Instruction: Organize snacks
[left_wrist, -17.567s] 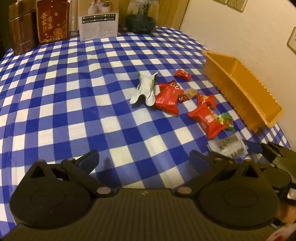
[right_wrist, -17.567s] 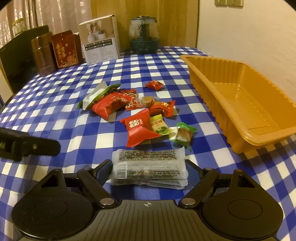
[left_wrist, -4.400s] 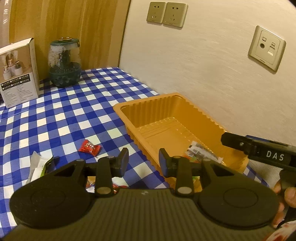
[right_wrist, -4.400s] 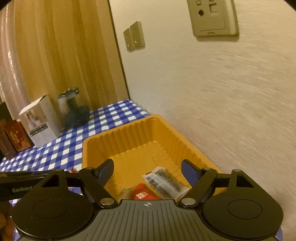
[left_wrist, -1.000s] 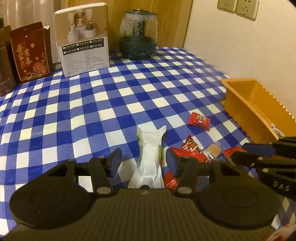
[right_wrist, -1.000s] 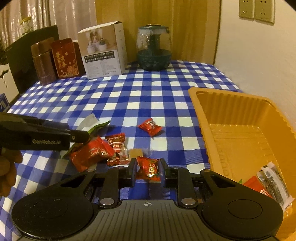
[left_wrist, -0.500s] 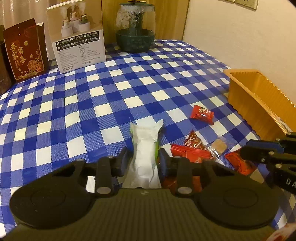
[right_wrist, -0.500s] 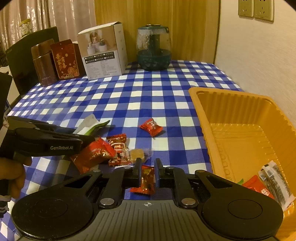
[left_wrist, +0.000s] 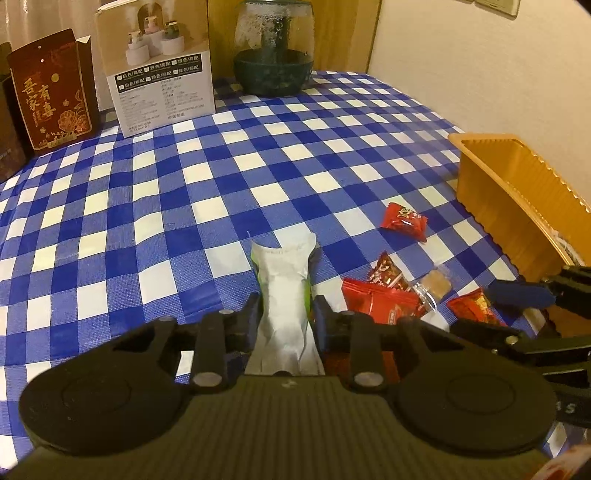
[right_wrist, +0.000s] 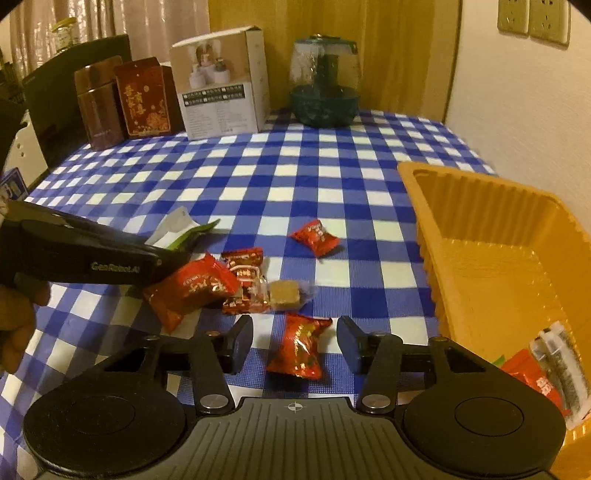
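My left gripper (left_wrist: 286, 314) is shut on a white and green snack packet (left_wrist: 286, 291) that lies on the checked tablecloth. My right gripper (right_wrist: 294, 343) is open, its fingers on either side of a small red candy (right_wrist: 300, 347) lying on the cloth. Beyond it lie a large red packet (right_wrist: 192, 290), a small red candy pack (right_wrist: 243, 266), a brown candy in clear wrap (right_wrist: 284, 290) and a lone red candy (right_wrist: 314, 236). The orange tray (right_wrist: 491, 273) at the right holds a red packet (right_wrist: 532, 376) and a clear dark snack pack (right_wrist: 561, 365).
At the table's back stand a white box (right_wrist: 221, 99), a dark green glass jar (right_wrist: 325, 85), a red box (right_wrist: 144, 96) and a brown tin (right_wrist: 98, 107). The wall runs along the right, close behind the tray.
My right gripper has opened; the small red candy it pinched half a second ago now lies loose between its fingers. My left gripper stays shut on the white packet, having closed on it a second ago.
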